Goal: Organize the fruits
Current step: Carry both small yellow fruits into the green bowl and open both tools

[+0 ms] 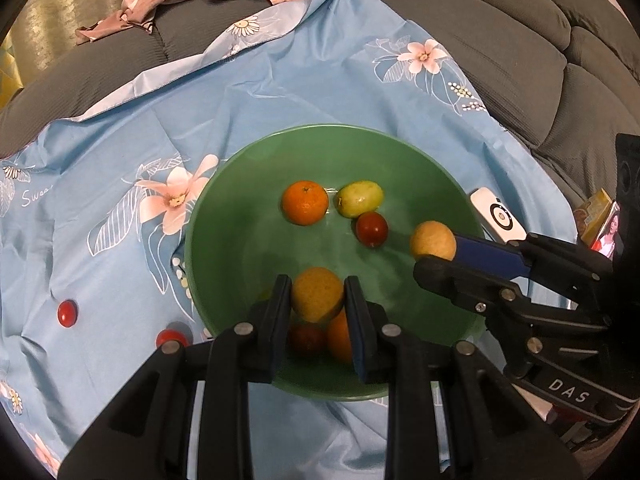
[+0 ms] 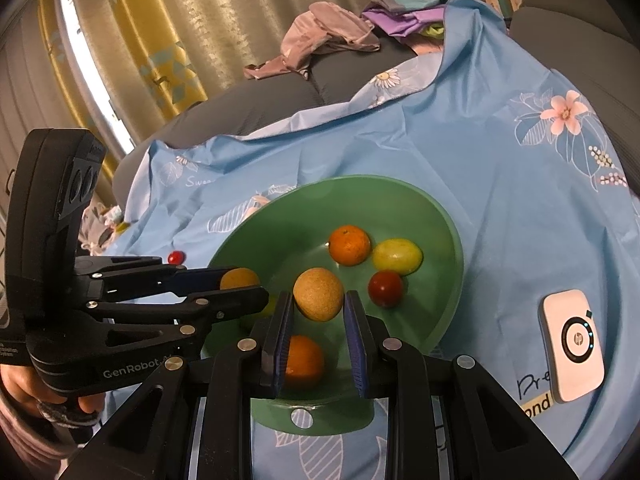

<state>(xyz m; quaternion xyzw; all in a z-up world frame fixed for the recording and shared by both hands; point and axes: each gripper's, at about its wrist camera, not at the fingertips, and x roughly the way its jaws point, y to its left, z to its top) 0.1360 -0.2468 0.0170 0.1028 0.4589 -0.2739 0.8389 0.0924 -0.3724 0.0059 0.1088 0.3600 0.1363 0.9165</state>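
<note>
Fruit fills a green bowl (image 1: 224,216) at centre frame on a blue floral cloth (image 1: 120,152). In the left wrist view the left gripper (image 1: 318,300) pinches a rough yellow fruit (image 1: 317,294) above the bowl's lower part, with a dark red fruit (image 1: 306,338) and an orange one (image 1: 340,336) beneath. At right centre the right gripper (image 1: 434,258) holds a second yellow fruit (image 1: 432,240), seemingly clamped, though one finger hides the contact. A mandarin (image 1: 305,202), a yellow-green fruit (image 1: 359,198) and a red fruit (image 1: 372,229) lie near the bowl's middle. Two red fruits (image 1: 67,312) sit on the cloth at lower left. A white device (image 2: 573,344) lies on the cloth at lower right in the right wrist view.
</note>
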